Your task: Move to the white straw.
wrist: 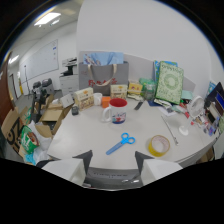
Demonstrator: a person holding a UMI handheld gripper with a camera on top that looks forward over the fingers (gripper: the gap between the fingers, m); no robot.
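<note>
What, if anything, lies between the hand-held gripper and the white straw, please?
The yellow tape roll lies just ahead of the open hand-held gripper, roughly on the line to the white straw beyond it.

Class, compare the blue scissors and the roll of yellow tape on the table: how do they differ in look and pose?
The scissors are blue, long and thin, lying at a slant; the tape roll is yellow, round, with a hollow middle. The scissors lie nearly straight ahead of the open gripper; the tape roll lies off to the right. Both rest flat on the white table, apart from each other.
</note>
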